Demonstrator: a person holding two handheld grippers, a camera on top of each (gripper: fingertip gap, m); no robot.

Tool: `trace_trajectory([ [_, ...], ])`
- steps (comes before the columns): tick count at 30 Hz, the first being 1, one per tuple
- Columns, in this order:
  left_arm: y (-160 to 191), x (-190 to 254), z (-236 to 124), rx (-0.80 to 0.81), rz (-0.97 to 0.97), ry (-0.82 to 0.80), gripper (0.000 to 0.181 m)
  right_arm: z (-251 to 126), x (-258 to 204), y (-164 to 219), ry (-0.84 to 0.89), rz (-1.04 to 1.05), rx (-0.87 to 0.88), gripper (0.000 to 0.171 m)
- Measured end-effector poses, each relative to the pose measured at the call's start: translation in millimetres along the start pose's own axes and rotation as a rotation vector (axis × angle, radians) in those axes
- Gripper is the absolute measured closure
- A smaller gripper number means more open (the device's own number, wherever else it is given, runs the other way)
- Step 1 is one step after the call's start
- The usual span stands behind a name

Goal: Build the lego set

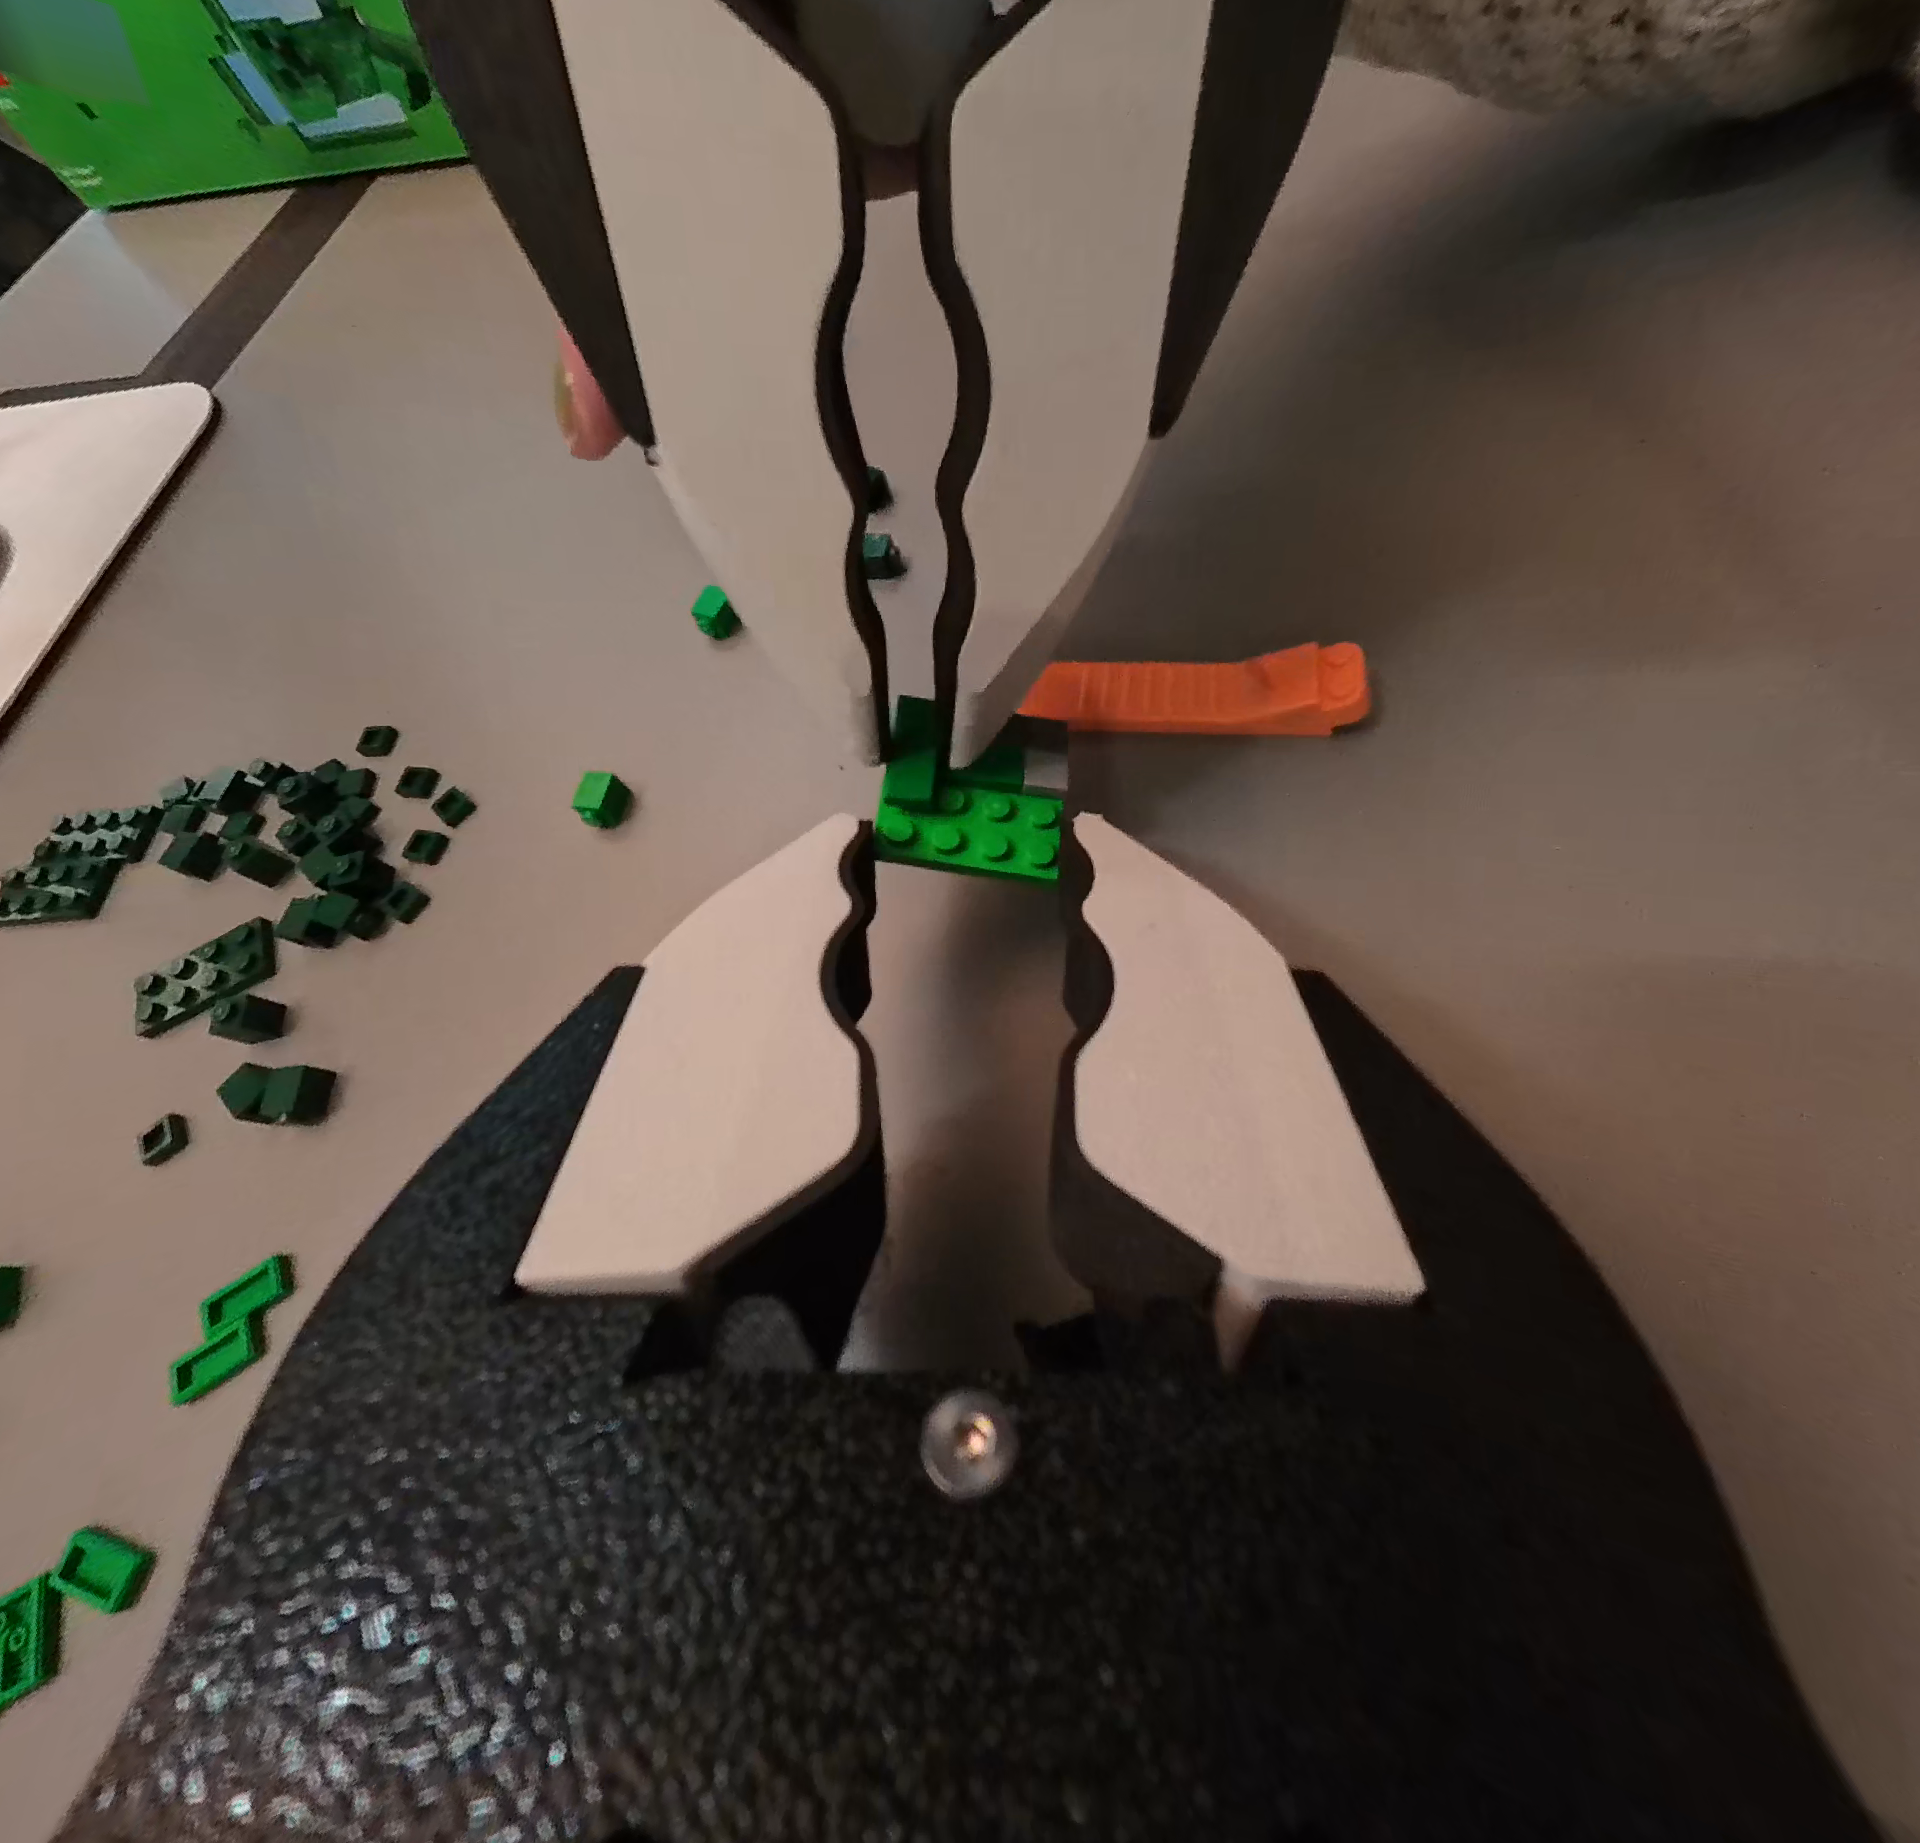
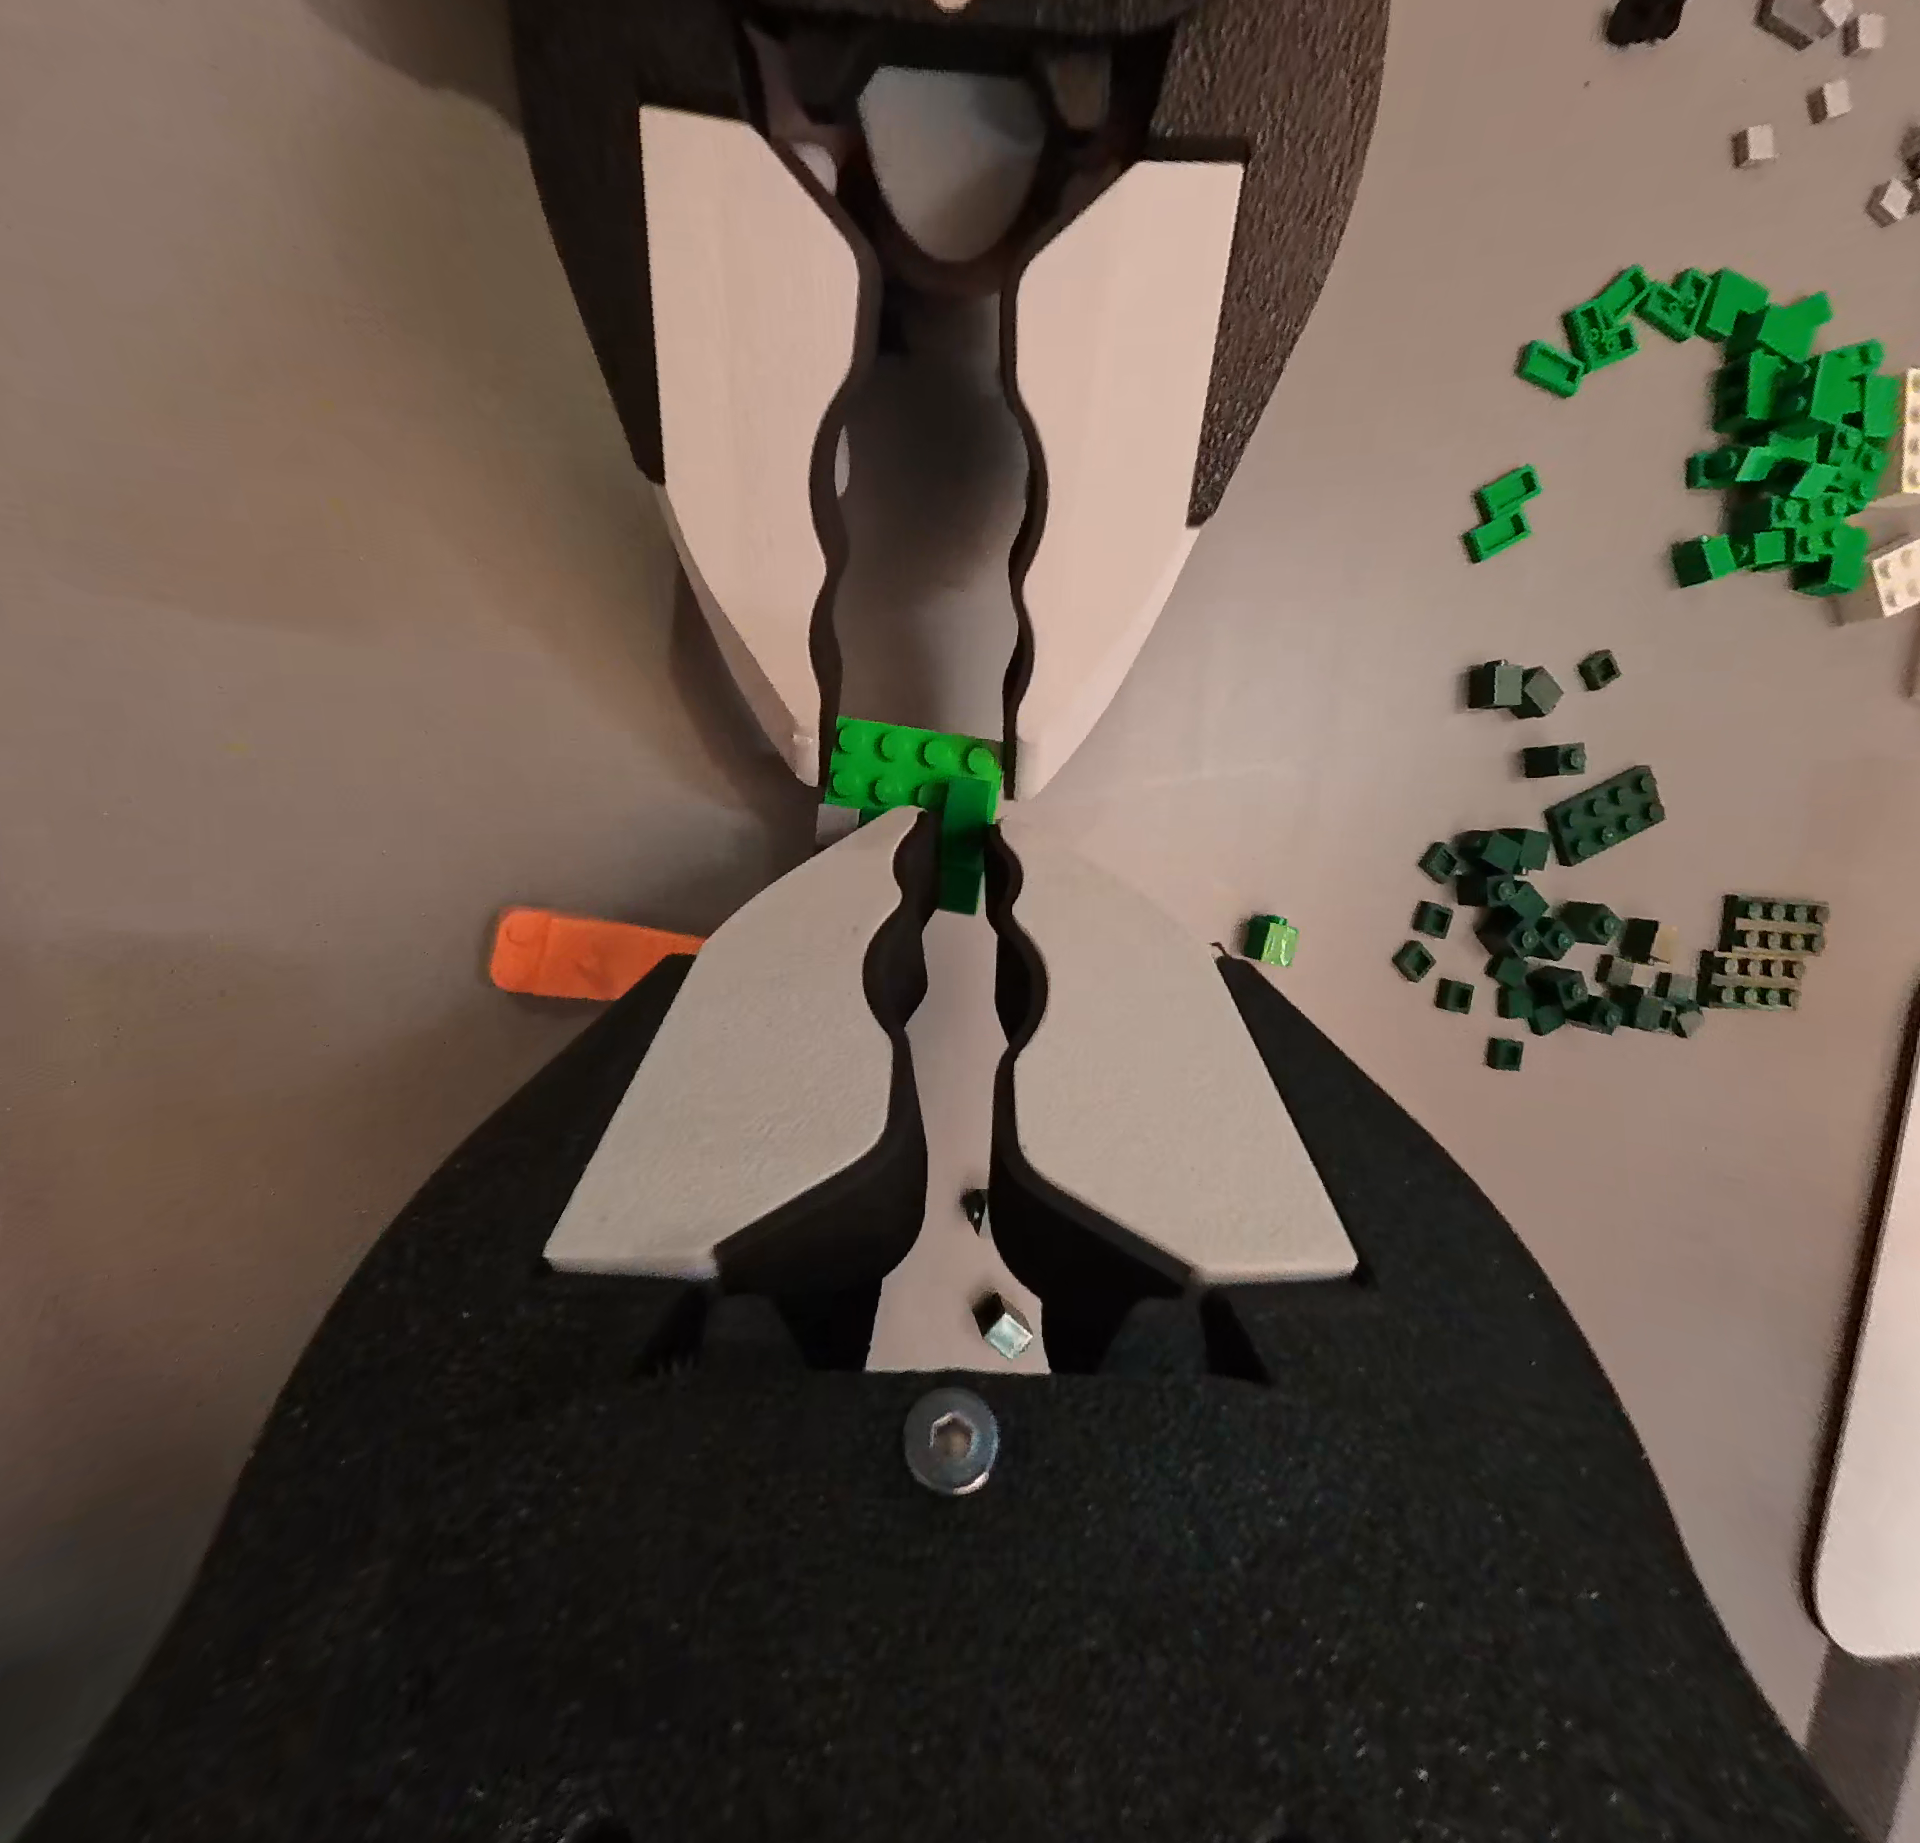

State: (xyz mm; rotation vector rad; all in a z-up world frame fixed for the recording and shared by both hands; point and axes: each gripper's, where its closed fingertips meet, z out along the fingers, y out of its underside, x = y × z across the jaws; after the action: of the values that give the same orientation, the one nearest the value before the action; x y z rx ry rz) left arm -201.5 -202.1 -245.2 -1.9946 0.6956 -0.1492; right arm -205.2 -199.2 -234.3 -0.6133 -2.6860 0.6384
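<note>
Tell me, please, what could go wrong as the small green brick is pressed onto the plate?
The right gripper pinches the small green brick only at its fingertips, so it might twist out before seating. The left gripper holds the green plate by its ends alone; downward pressure could tip it. The orange separator lies close behind and could be knocked.

My grey-brown bench (image 1: 1558, 443) lies under dim, warm light; a dark seam (image 1: 249, 276) crosses it at ten o'clock, and a speckled surface (image 1: 1662, 6) shows beyond its edge at one o'clock.
</note>
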Motion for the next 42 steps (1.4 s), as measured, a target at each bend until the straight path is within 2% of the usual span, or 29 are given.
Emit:
trace_trajectory([
  [7,-2,-1,-1,0.012,-0.01,0.002,0.148,-4,-1,-5,-0.011,0.038,0.043,0.162],
  [14,-1,0,-1,0.004,-0.005,0.001,0.148,-13,7,-4,-0.013,0.278,0.164,0.155],
  [17,0,0,0,-0.003,-0.007,-0.002,0.148,-13,13,-3,0.054,0.36,0.189,0.154],
  [23,1,2,1,-0.019,-0.004,0.003,0.148,-5,-12,-8,0.05,0.225,0.143,0.151],
  [27,1,2,1,-0.022,-0.001,0.006,0.148,0,-13,-9,0.11,0.097,0.104,0.152],
  [33,0,4,2,-0.021,0.002,0.011,0.148,7,-11,-5,0.125,0.038,0.023,0.153],
  [38,1,4,2,-0.024,0.004,0.016,0.148,7,-12,-5,0.13,-0.001,0.003,0.157],
  [40,0,5,2,-0.022,0.005,0.022,0.148,4,-9,-6,0.149,-0.014,0.019,0.169],
  [42,-1,9,1,-0.013,0.011,0.05,0.148,-3,-7,-8,0.143,-0.007,0.061,0.17],
])
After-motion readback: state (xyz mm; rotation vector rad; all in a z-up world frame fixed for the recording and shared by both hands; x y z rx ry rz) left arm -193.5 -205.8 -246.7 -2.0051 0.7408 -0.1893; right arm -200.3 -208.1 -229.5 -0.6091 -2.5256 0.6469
